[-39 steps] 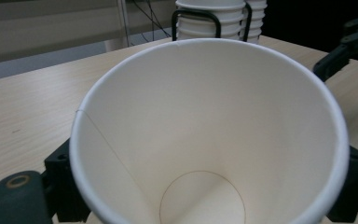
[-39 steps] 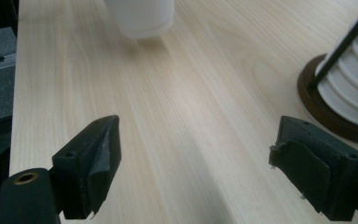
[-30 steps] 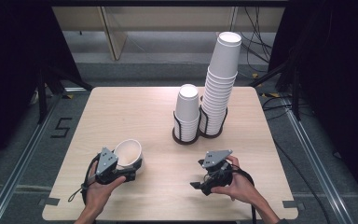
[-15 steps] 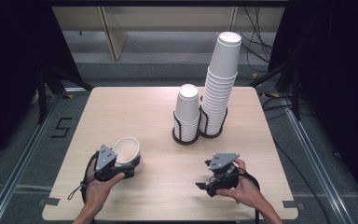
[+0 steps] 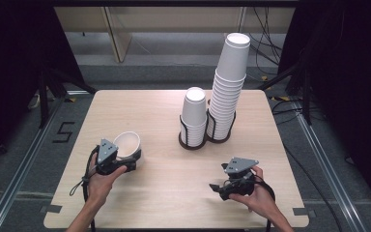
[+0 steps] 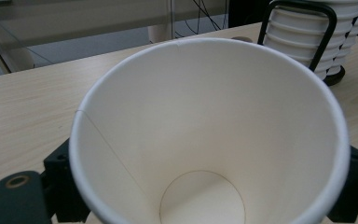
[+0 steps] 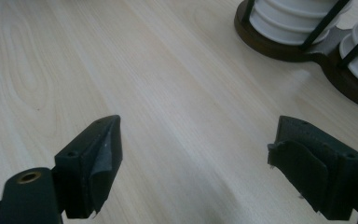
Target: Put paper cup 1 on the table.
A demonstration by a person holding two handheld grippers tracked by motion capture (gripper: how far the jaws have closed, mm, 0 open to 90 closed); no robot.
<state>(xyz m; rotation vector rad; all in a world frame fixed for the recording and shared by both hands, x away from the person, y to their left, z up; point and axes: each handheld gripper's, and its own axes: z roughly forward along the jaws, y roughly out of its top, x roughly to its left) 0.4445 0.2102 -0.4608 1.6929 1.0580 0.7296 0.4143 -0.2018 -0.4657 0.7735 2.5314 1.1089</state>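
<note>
Cup – in L gripper fingers

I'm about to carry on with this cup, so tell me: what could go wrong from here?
1. The left hand-held gripper clamps the thin paper cup across its body; squeezing harder could crush it.
2. The tall stack rises well above its holder and seems to lean; bumping it could topple cups.
3. The right hand-held gripper is open and empty beside the holder base and could knock it.
</note>
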